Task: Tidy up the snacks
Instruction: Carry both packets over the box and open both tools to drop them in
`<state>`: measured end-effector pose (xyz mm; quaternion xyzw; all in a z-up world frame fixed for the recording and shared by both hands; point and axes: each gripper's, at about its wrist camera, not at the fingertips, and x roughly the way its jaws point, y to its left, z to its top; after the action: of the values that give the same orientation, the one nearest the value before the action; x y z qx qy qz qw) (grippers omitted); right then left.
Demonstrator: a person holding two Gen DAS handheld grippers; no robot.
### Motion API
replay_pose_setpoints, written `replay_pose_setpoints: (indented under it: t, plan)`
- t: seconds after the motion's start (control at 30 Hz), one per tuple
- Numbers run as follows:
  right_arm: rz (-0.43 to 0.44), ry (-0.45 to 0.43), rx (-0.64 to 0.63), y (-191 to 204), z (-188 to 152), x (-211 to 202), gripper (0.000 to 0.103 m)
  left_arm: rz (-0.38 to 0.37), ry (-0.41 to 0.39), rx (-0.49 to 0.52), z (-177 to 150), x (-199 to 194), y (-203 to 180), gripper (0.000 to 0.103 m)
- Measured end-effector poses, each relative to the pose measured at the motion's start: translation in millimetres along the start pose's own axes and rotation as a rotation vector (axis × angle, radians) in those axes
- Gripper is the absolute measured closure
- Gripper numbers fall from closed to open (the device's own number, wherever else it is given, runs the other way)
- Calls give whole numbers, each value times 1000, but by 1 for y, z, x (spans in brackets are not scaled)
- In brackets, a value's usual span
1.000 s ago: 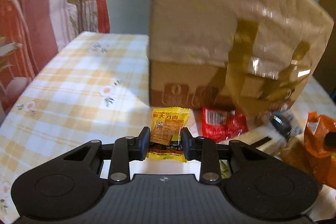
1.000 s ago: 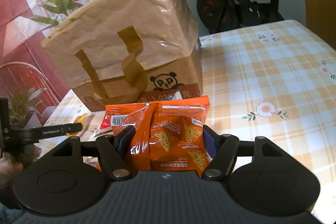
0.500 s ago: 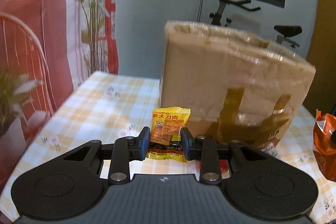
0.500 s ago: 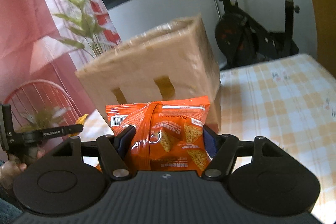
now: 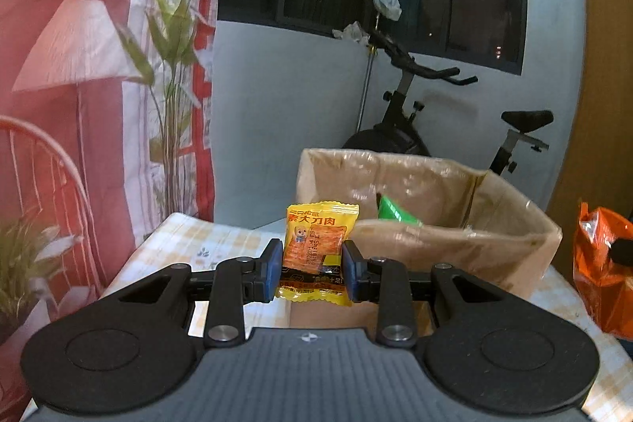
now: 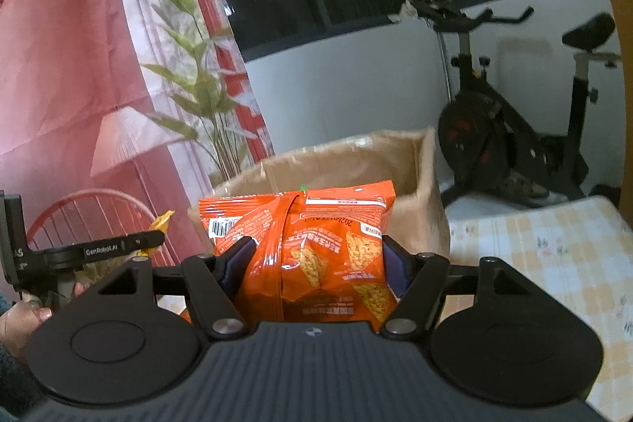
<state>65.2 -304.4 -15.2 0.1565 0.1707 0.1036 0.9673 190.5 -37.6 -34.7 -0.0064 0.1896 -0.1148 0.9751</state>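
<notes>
My left gripper (image 5: 312,269) is shut on a small yellow snack packet (image 5: 316,252), held up level with the rim of an open brown paper bag (image 5: 455,244). A green packet (image 5: 393,210) shows inside the bag. My right gripper (image 6: 316,269) is shut on an orange chip bag (image 6: 312,256), held in front of the same paper bag (image 6: 427,184). The orange bag also shows at the right edge of the left wrist view (image 5: 601,263). The left gripper with the yellow packet shows at the left of the right wrist view (image 6: 154,232).
The paper bag stands on a table with a yellow checked cloth (image 6: 554,256). An exercise bike (image 6: 514,129) stands behind the table by the wall. A red chair (image 5: 35,176) and a plant (image 5: 174,66) are at the left.
Both grippers have risen from table level with their snacks. The paper bag's open top and its inside now show; the snacks lying on the table have dropped out of view.
</notes>
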Motion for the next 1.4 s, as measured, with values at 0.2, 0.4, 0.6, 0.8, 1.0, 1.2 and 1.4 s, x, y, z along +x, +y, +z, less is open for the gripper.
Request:
replay_pose_setpoints:
  t: [0.2,0.4,0.6,0.8,1.0,1.2,1.4]
  plan:
    - [10,-53,-30,0,34,9,33,-43,-29,-12,26,11,-6,69]
    - [-18,-54,-118,0,68,52,33,-82,2,-5,53,47,-19,69]
    - [-49,-10,-181,-7,86,115,33,-75,48,28,70,98,-28,69]
    - [-89,65,-180,-17,80,161,33,-43,144,58,71,139,-35,68]
    - [-120,122,-176,-23,70,183,24,-41,193,47,66,149,-30,30]
    - [-115,112,-116,-34,67,170,16,-81,202,17,64,135,-18,30]
    - [-77,85,-97,-34,63,132,16,-114,182,25,60,102,-9,30]
